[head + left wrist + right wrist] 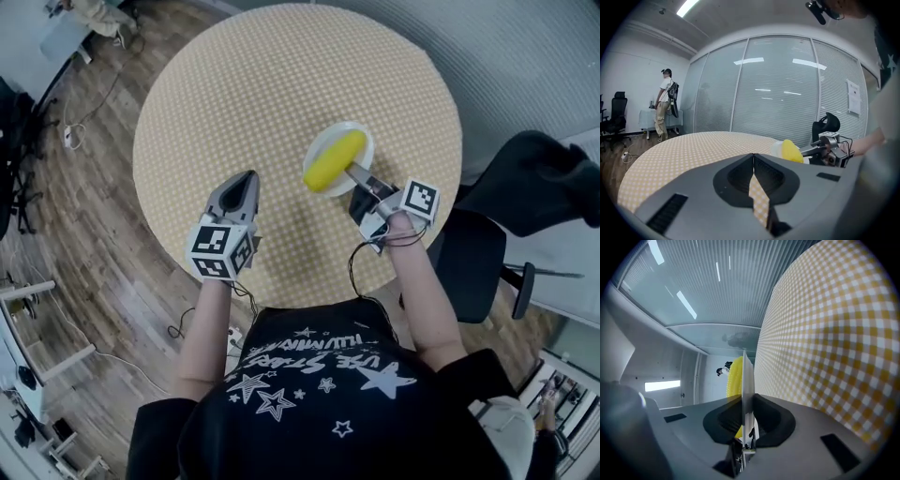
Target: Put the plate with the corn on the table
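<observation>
A white plate (pixel 356 142) with a yellow corn cob (pixel 334 160) on it is over the right part of the round table (pixel 234 84), which has a yellow checked cloth. My right gripper (pixel 354 173) is shut on the plate's near rim. In the right gripper view the plate (pixel 745 376) shows edge-on between the jaws, with the corn (pixel 735 373) behind it. I cannot tell whether the plate touches the cloth. My left gripper (pixel 248 176) is shut and empty over the table's near side. The left gripper view shows the corn (pixel 792 151) and the right gripper (pixel 812 151) to the right.
A black office chair (pixel 472 262) stands right of the table, with a dark garment (pixel 539 183) on the counter beyond it. Cables (pixel 66 131) lie on the wooden floor at left. A person (pixel 665 105) stands far off by a glass wall (pixel 787 93).
</observation>
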`<control>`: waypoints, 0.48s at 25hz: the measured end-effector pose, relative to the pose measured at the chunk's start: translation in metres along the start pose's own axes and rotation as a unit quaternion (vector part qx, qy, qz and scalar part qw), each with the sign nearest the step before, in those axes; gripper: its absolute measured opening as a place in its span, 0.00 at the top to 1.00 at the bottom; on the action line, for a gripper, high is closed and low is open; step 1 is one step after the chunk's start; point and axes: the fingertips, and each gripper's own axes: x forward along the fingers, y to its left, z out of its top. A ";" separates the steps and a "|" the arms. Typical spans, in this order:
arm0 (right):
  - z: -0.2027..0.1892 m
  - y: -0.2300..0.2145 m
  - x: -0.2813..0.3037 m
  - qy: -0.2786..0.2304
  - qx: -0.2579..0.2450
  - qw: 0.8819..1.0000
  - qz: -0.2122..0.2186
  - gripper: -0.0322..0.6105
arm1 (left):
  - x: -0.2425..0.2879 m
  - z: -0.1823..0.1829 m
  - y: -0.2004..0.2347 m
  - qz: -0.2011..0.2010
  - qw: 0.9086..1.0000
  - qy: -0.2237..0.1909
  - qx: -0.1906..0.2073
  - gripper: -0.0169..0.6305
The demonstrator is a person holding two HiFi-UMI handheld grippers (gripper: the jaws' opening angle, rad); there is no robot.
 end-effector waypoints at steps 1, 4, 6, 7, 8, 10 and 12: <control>0.008 -0.003 0.003 0.005 -0.001 1.000 -0.002 0.87 | 0.008 0.003 -0.001 0.002 1.000 0.000 -0.002 0.96; 0.028 -0.010 0.014 0.017 -0.004 1.000 -0.008 0.87 | 0.030 0.007 0.001 0.009 1.000 0.007 -0.004 0.96; 0.040 -0.015 0.023 0.023 -0.008 1.000 -0.008 0.87 | 0.046 0.010 0.006 0.014 1.000 0.012 -0.002 0.96; 0.044 -0.019 0.027 0.027 -0.008 1.000 -0.008 0.87 | 0.053 0.010 0.008 0.017 1.000 0.015 0.001 0.96; 0.048 -0.023 0.031 0.032 -0.008 0.999 -0.010 0.87 | 0.061 0.011 0.010 0.019 1.000 0.018 0.003 0.96; 0.052 -0.035 0.036 0.042 -0.008 0.999 -0.018 0.87 | 0.075 0.009 0.013 0.023 0.999 0.025 0.007 0.96; 0.054 -0.046 0.042 0.049 0.000 0.998 -0.025 0.87 | 0.089 0.006 0.017 0.024 0.999 0.034 0.009 0.96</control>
